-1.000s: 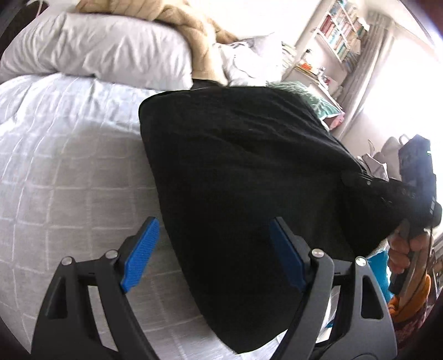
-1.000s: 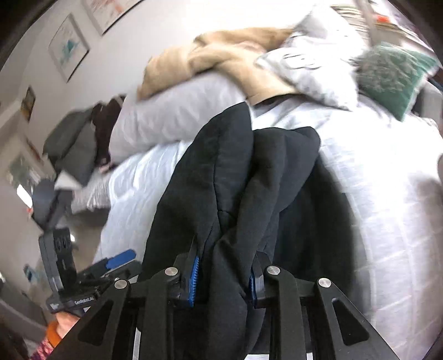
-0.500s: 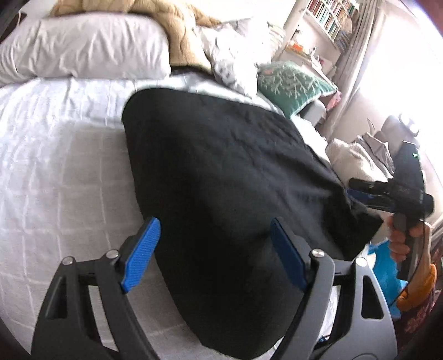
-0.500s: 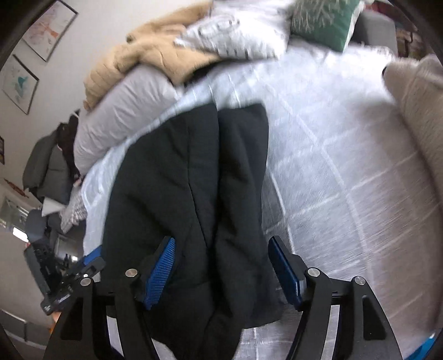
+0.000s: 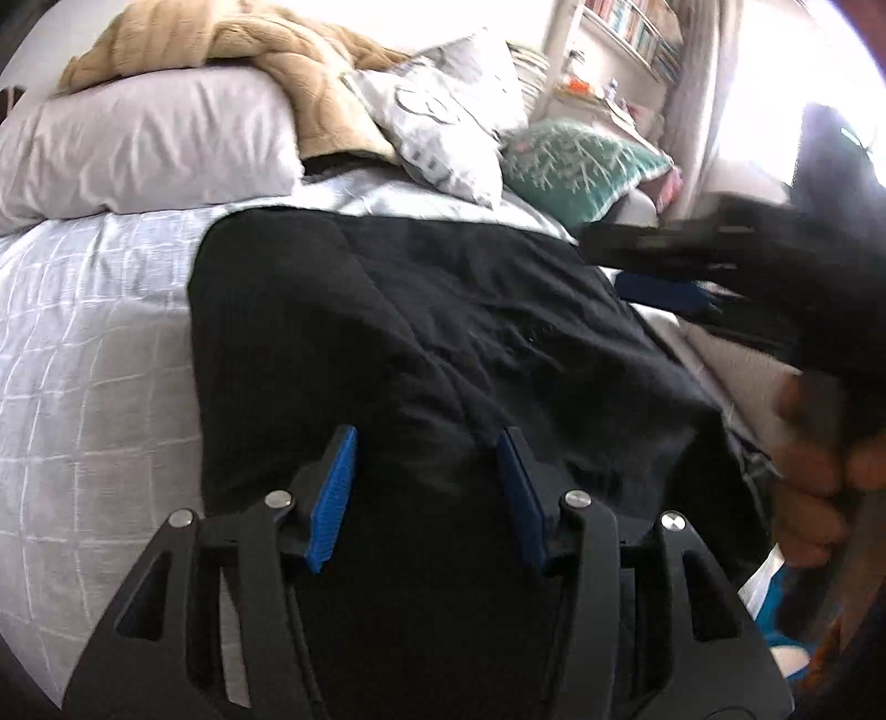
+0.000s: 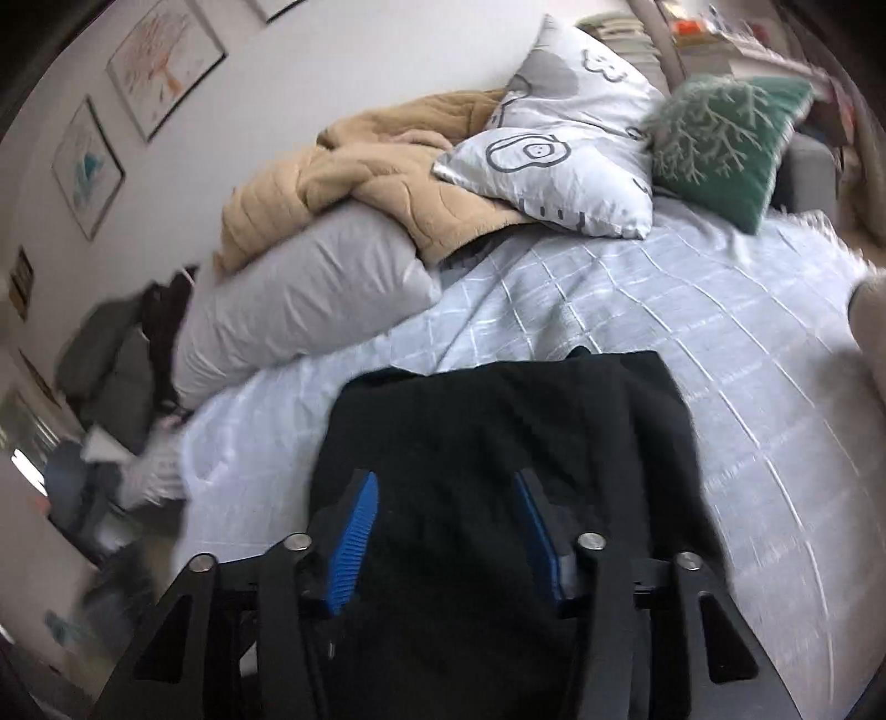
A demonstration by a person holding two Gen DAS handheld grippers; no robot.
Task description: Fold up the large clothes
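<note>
A large black garment lies folded on the pale checked bedspread; it also fills the lower middle of the right wrist view. My left gripper is open, its blue pads just above the garment's near edge. My right gripper is open over the garment's near end, holding nothing. In the left wrist view the right gripper is a dark blur at the right, above the garment's far side.
Pillows, a tan blanket, a printed cushion and a green cushion lie at the head of the bed. Bookshelves stand beyond. Clutter lies on the floor to the left.
My right gripper let go of the black garment, which now lies flat on the bed. Both grippers moved in low over its near edge, jaws narrower than before.
</note>
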